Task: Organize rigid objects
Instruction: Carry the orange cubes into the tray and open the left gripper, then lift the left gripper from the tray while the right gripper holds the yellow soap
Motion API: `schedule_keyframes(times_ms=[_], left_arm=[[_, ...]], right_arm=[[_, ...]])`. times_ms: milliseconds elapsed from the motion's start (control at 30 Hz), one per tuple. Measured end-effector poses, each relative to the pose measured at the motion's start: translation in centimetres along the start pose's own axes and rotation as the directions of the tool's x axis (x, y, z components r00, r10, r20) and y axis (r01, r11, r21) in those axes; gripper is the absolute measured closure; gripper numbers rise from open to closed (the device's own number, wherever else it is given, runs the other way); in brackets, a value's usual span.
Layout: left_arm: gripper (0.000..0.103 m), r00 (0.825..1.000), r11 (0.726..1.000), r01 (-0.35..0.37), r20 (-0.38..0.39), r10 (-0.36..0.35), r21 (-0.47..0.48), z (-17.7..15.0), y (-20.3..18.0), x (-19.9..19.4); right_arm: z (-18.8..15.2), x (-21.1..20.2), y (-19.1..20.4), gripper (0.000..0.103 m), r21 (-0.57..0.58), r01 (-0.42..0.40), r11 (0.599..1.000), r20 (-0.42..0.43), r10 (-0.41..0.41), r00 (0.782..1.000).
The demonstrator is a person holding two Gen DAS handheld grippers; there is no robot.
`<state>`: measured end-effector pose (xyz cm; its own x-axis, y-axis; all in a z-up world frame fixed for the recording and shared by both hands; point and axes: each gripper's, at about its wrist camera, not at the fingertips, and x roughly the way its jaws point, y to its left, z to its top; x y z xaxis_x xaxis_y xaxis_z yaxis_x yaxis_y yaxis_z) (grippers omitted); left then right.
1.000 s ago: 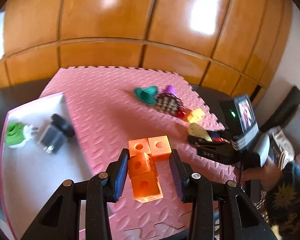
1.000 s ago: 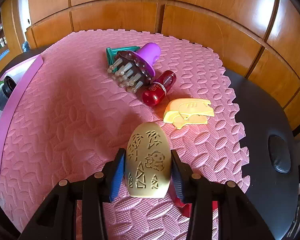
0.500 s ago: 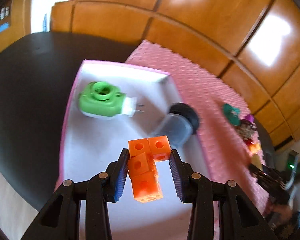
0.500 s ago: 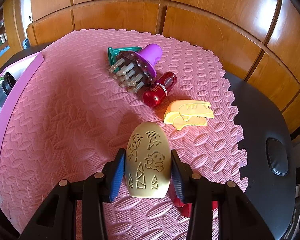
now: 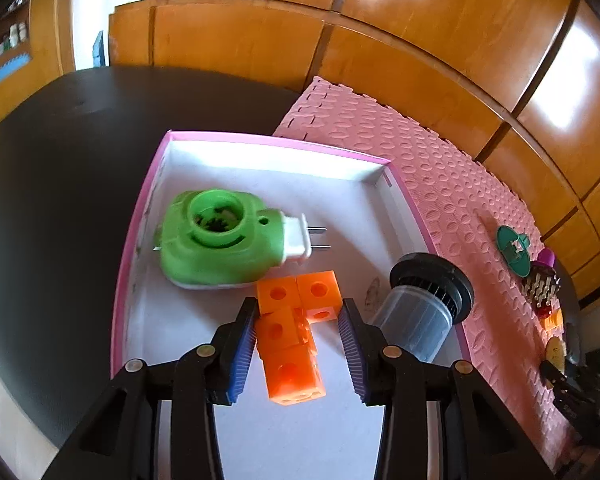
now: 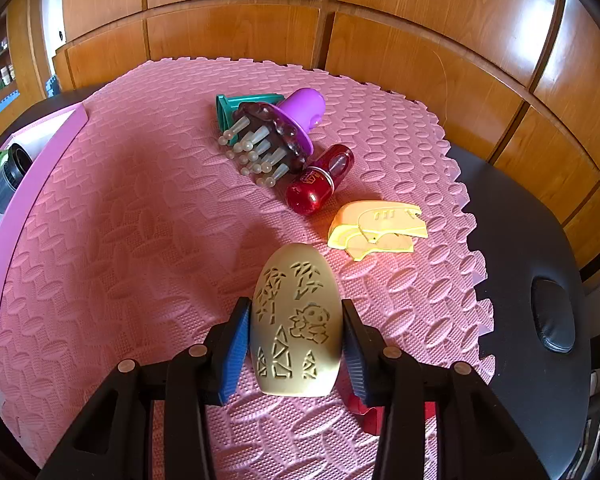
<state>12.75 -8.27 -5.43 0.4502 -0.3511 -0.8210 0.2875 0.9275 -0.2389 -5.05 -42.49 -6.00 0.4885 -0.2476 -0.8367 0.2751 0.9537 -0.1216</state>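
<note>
While the left gripper [image 5: 298, 342] hangs over the white floor of the pink-rimmed tray [image 5: 260, 141], an orange cluster of linked cubes [image 5: 294, 328] sits between its blue pads. The left pad touches the cluster's side; a gap shows between the right pad and the cubes, so whether the cluster is truly clamped cannot be told from this view. Just above the cubes in the picture lies a green plug-in device [image 5: 220, 242], its two metal prongs pointing right, and to the right of the cubes a grey canister with a black ribbed cap [image 5: 424, 304] lies on its side against the tray's right wall.

Over on the pink foam mat [image 6: 120, 240], the right gripper [image 6: 296, 340] is clamped on a tan oval piece with cut-out patterns [image 6: 296, 320], both pads pressed against its flanks. Beyond it lie a yellow plastic piece [image 6: 376, 228], a red bottle-shaped item [image 6: 320, 184], a purple-handled brush with pale pegs [image 6: 276, 136] and a teal part [image 6: 228, 106] behind the brush. A red object [image 6: 370, 414] peeks out under the gripper's right finger. The tray edge shows at the far left of this view.
</note>
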Motion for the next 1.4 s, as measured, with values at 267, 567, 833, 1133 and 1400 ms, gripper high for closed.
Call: schedule_keyframes(times_ms=[267,567,833,1133,1400], left_arm=[[0.047,0.999,0.999,0.011,0.040,-0.012,0.042,-1.0,-0.8,-2.1],[0.045,0.990,0.994,-0.076,0.126,0.067,0.073,-4.0,-1.0,-6.1],[0.042,0.982,0.988,-0.118,0.159,0.101,0.101,-5.9,-1.6,-7.7],[0.042,0.978,0.983,-0.133,0.179,0.109,0.126,-6.7,-2.2,-8.6],[0.042,0.975,0.983,-0.139,0.189,0.115,0.122,-6.9,-1.9,-9.1]], right_arm=[[0.1,-0.1,0.3,0.060,-0.014,0.012,1.000,0.003,-0.012,1.000],[0.0,-0.2,0.6,0.060,-0.026,0.031,0.999,0.006,-0.031,1.000],[0.0,-0.3,0.6,0.060,-0.019,0.036,0.999,0.000,-0.036,0.999],[-0.1,-0.3,0.5,0.060,-0.012,0.033,0.999,-0.003,-0.033,0.999],[0.0,-0.3,0.1,0.060,0.026,0.001,1.000,-0.019,-0.001,1.000]])
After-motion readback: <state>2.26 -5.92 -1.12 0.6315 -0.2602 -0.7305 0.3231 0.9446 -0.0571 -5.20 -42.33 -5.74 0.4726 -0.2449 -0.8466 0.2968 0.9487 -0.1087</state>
